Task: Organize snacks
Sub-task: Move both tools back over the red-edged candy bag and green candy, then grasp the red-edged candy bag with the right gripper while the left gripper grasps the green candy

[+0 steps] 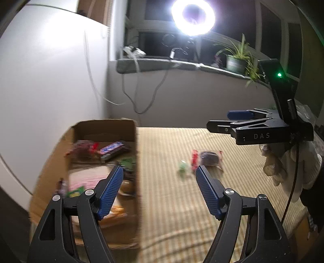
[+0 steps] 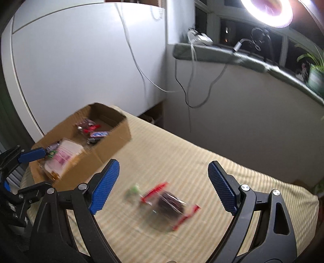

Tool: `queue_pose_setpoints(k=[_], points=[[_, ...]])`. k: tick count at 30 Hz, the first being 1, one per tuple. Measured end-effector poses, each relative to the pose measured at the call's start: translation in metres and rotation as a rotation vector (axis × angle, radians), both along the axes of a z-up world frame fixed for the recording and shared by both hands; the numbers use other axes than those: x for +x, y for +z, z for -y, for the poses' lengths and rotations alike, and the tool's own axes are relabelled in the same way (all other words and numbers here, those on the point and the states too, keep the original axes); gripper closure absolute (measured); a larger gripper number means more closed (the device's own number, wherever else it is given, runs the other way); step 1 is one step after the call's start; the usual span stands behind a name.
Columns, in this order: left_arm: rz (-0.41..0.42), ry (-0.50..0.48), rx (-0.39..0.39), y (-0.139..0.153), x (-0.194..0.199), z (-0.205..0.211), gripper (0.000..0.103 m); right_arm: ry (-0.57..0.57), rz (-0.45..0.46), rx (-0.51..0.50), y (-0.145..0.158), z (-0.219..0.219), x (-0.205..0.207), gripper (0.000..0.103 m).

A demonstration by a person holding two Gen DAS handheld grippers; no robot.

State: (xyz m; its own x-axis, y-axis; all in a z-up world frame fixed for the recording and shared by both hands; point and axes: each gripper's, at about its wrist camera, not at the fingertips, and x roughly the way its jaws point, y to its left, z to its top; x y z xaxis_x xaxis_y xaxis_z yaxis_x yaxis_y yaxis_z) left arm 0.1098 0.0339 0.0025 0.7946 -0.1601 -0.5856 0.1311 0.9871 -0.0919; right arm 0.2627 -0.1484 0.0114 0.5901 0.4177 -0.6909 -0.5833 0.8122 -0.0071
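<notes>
A cardboard box [image 1: 105,125] [image 2: 113,139] with several snack packs inside stands on the left of the striped table [image 1: 222,198] [image 2: 182,153]. A clear snack packet with red edges and a dark cake inside [image 1: 208,158] [image 2: 170,204] lies on the table, with a small green candy [image 1: 183,167] [image 2: 132,190] beside it. My left gripper [image 1: 159,182] is open and empty, straddling the box's right wall. My right gripper [image 2: 164,178] is open and empty, above the packet. It also shows in the left wrist view [image 1: 226,119], held at the right.
A ring light [image 1: 192,17] glares above the window sill [image 1: 182,64]. A potted plant [image 1: 237,58] stands on the sill. Cables [image 1: 129,95] hang down the wall. A white cabinet [image 2: 81,60] is behind the box.
</notes>
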Motion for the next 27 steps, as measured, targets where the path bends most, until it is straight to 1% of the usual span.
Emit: queue_pose_setpoints(k=[4, 6, 7, 8, 9, 10, 12, 13, 14, 15, 21, 25, 26, 27], points=[[-0.029, -0.049, -0.003, -0.009, 0.008, 0.021, 0.040, 0.018, -0.048, -0.013, -0.013, 0.018, 0.004, 0.012], [-0.043, -0.064, -0.006, -0.013, 0.011, 0.028, 0.046, 0.033, -0.061, -0.022, -0.019, 0.024, 0.004, 0.012], [-0.055, -0.074, -0.009, -0.017, 0.014, 0.032, 0.047, 0.041, -0.065, -0.027, -0.022, 0.025, 0.004, 0.014], [-0.061, -0.079, -0.013, -0.019, 0.016, 0.034, 0.050, 0.055, -0.072, -0.031, -0.025, 0.026, 0.003, 0.020], [-0.071, -0.084, -0.017, -0.021, 0.018, 0.037, 0.053, 0.067, -0.080, -0.036, -0.028, 0.026, 0.004, 0.023], [-0.081, -0.086, -0.021, -0.024, 0.021, 0.040, 0.053, 0.083, -0.094, -0.043, -0.033, 0.026, 0.004, 0.026], [-0.093, -0.087, -0.023, -0.027, 0.026, 0.043, 0.055, 0.100, -0.103, -0.055, -0.040, 0.025, 0.005, 0.027], [-0.103, -0.089, -0.022, -0.030, 0.030, 0.045, 0.057, 0.110, -0.105, -0.063, -0.043, 0.024, 0.006, 0.029], [-0.110, -0.091, -0.019, -0.032, 0.032, 0.047, 0.061, 0.122, -0.108, -0.071, -0.047, 0.023, 0.007, 0.030], [-0.116, -0.093, -0.015, -0.034, 0.035, 0.049, 0.062, 0.131, -0.112, -0.075, -0.050, 0.023, 0.009, 0.031], [-0.155, -0.097, 0.004, -0.048, 0.056, 0.061, 0.063, 0.168, -0.132, -0.083, -0.066, 0.024, 0.017, 0.031], [-0.175, -0.087, 0.016, -0.056, 0.070, 0.064, 0.063, 0.187, -0.136, -0.106, -0.075, 0.023, 0.021, 0.031], [-0.179, -0.085, 0.015, -0.057, 0.072, 0.064, 0.063, 0.191, -0.139, -0.110, -0.077, 0.023, 0.022, 0.038], [-0.182, -0.083, 0.013, -0.058, 0.074, 0.064, 0.063, 0.198, -0.149, -0.108, -0.079, 0.023, 0.022, 0.040]])
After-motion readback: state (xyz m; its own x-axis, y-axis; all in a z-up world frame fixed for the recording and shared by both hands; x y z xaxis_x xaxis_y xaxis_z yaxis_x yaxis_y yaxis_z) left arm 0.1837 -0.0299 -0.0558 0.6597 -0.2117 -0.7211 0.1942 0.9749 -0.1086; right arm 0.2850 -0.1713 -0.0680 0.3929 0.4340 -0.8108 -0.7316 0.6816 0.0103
